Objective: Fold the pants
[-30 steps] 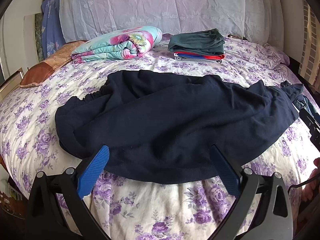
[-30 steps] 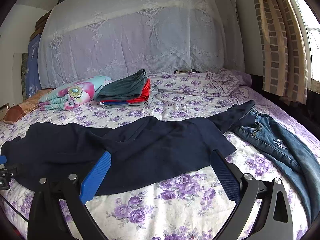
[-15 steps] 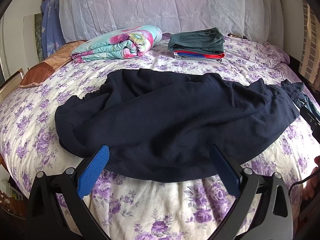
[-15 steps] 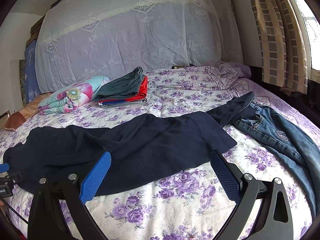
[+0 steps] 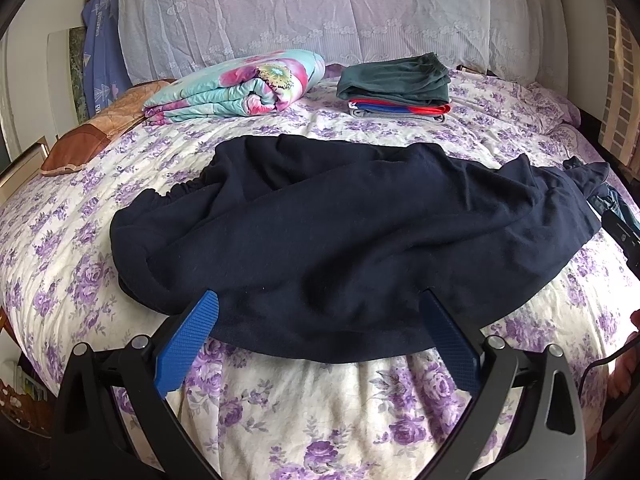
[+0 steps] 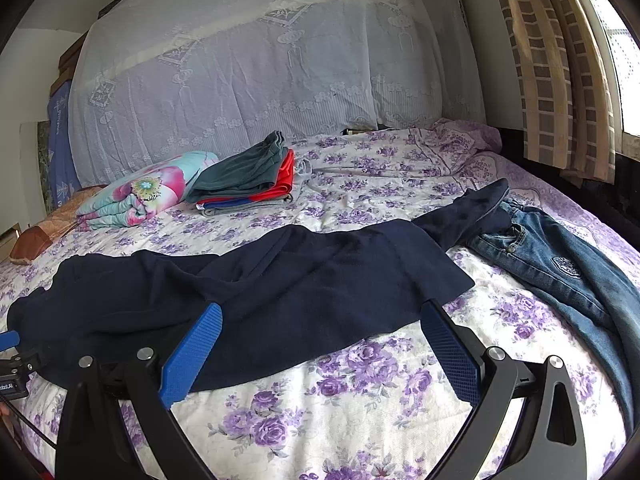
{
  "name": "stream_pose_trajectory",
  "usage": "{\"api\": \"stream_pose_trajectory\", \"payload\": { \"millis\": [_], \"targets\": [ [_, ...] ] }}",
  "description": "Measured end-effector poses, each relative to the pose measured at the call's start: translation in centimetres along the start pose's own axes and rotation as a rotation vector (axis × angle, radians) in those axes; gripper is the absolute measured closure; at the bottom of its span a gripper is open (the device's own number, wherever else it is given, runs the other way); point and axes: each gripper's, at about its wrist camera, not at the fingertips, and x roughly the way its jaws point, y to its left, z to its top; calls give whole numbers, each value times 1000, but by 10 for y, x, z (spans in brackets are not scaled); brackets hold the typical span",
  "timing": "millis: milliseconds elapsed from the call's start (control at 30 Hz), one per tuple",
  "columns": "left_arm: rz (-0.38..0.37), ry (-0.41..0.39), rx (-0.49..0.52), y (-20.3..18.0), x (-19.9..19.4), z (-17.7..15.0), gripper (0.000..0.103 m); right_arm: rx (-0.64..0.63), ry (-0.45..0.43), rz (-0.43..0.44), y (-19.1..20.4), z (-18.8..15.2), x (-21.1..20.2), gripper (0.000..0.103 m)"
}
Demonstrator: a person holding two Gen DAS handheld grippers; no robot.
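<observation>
Bed (image 5: 320, 408), floral purple sheet: the work surface and the landmark for every entry below.

Dark navy pants (image 5: 340, 232): lie lengthwise across the middle of the bed, elastic waistband toward its left side, legs running to its right. Rumpled, one leg lapped loosely over the other, not yet squared up; folding looks barely begun. From the right wrist view the upper leg ends in a flat cuff edge, while the other leg trails further and drapes onto the jeans.

Left gripper (image 5: 320, 312): at the near edge of the bed, by the seat end of the pants. Jaws wide apart, holding nothing, one pad over the cloth hem and one over the sheet; probably lined up to take that edge.

Right gripper (image 6: 320, 316): at the same near edge, further toward the leg end. Jaws likewise spread and empty. The two-point spacing would suit lifting a long, limp garment evenly.

Blue jeans (image 6: 560, 276): at the right side of the bed, unfolded, apparently waiting their turn.

Stack of folded clothes (image 5: 394, 86): green on top, red and blue beneath, at the head of the bed; likely the finished pile, kept away from the working area.

Rolled floral quilt (image 5: 240, 86): at the head of the bed, just left of the stack.
</observation>
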Motion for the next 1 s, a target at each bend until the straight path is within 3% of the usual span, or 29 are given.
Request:
{"api": "stream_pose_trajectory", "payload": {
  "millis": [333, 467, 567, 667, 767, 933, 1000],
  "targets": [
    [3, 15, 12, 6, 5, -3, 5, 50, 23, 17, -8, 0, 3, 3],
    [-14, 30, -18, 39, 6, -13, 5, 108, 36, 39, -19, -1, 4, 3],
    [-118, 54, -105, 75, 3, -22, 5, 157, 59, 56, -28, -2, 8, 3],
    [-119, 68, -179, 105, 2, -26, 5, 183, 80, 61, -32, -2, 12, 3],
    [-196, 83, -327, 145, 8, -26, 5, 182, 76, 64, -31, -2, 12, 3],
    [-383, 114, -475, 170, 24, -4, 5, 180, 95, 72, -31, -2, 15, 3],
    [-405, 130, -501, 172, 39, 9, 5, 188, 99, 75, -32, -2, 16, 3]
  ]
}}
